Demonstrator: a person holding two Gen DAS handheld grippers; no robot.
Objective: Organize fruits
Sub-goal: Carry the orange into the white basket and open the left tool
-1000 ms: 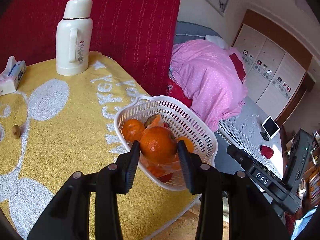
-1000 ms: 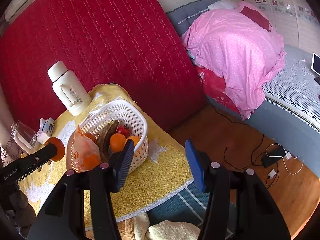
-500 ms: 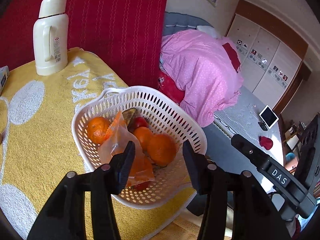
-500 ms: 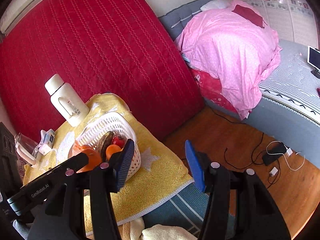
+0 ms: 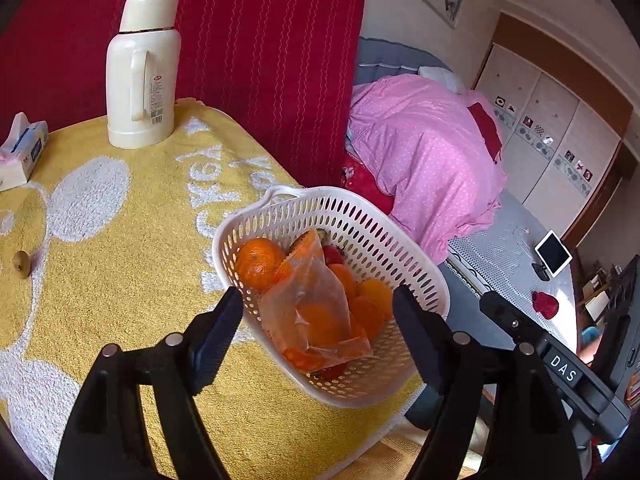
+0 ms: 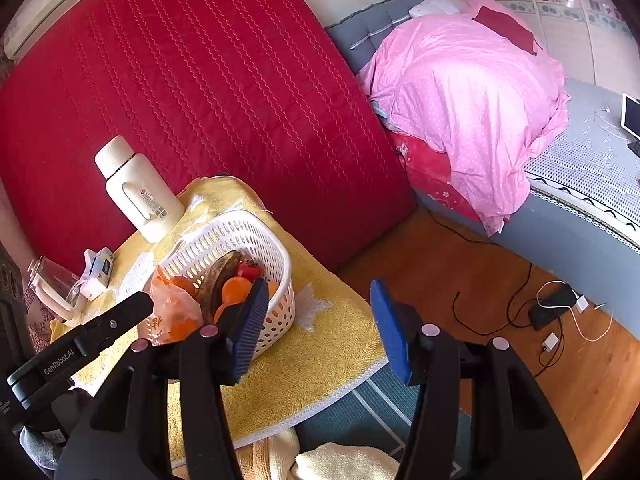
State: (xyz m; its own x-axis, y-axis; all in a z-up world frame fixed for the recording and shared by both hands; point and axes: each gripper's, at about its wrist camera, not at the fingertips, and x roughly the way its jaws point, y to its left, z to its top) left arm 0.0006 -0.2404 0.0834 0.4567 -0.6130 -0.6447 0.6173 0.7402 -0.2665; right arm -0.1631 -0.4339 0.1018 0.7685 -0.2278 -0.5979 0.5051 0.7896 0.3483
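basket: white perforated plastic basket (image 5: 404, 264) sits on the near corner of the table with the yellow towel cover (image 5: 120, 280); it's the collecting spot, so I'm placing everything else off it
fruit: all inside the basket; a loose round orange (image 5: 258, 262) at its left end, a crinkly orange-tinted plastic bag of oranges (image 5: 316, 316) slumped across the middle, more oranges right of the bag, a dark overripe banana (image 6: 218, 280) and something small and red tucked toward the back; looks like the pile is basically in
left claw: black two-finger left gripper (image 5: 318, 316) hangs just over the basket's near rim, jaws opening, one on each side of the bag but not pressing it; nothing gripped, so I'd guess it's letting go rather than reaching in
right claw: right gripper (image 6: 316, 320) with blue pads parked to the right of the basket, jaws parted and empty; probably just staying out of the way
behind the basket: cream thermos jug (image 5: 142, 72) at the far edge, against the red quilted panel (image 5: 260, 60)
far left of the basket: tissue pack (image 5: 22, 152); a small brownish thing (image 5: 22, 264), can't tell what it is
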